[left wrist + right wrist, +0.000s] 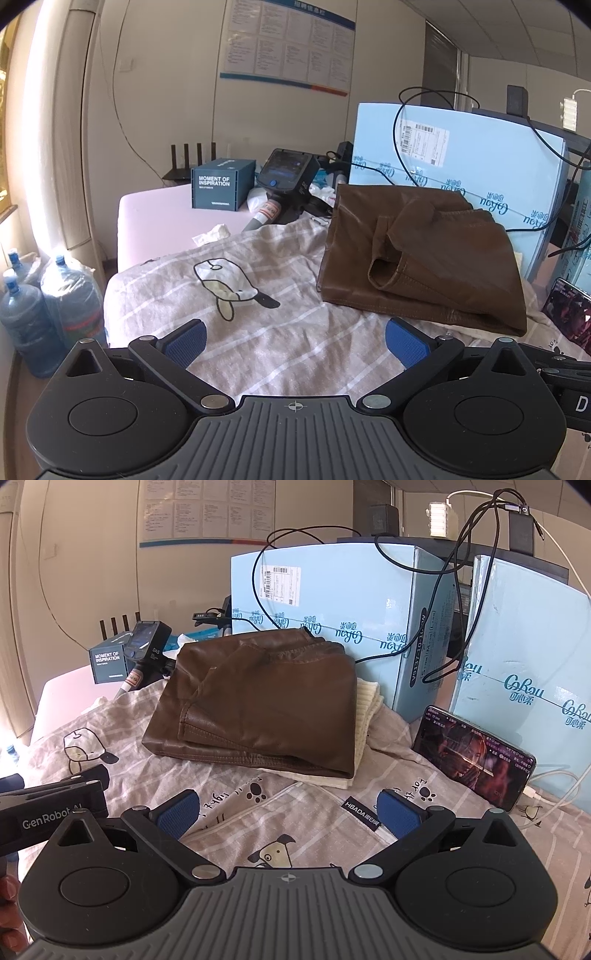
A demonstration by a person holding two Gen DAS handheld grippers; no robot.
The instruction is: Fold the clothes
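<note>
Left wrist view: the left gripper (294, 341) hovers with its 2 blue-padded fingers (186, 341) spread wide, holding nothing, above a pink striped bedsheet (280, 332) printed with a cartoon duck (231, 286). A folded brown leather jacket (417, 254) lies on the sheet ahead and to the right, one sleeve cuff (386, 273) resting on top. Behind it stands a pale blue carton (480, 158) with black cables draped over it. Farther left sit a dark teal box (221, 184) reading "MOMENT OF INSPIRATION" and a handheld device (286, 177). 3 water jugs (48, 295) stand on the floor at the left

Right wrist view: the right gripper (288, 812) is likewise spread open and empty over the sheet. The brown leather jacket (266, 701) lies straight ahead, stacked on a folded cream knit garment (365, 716). A phone (476, 755) showing video leans against a second blue carton (528, 664) at the right. The other gripper's black body (51, 805) shows at the left edge
</note>
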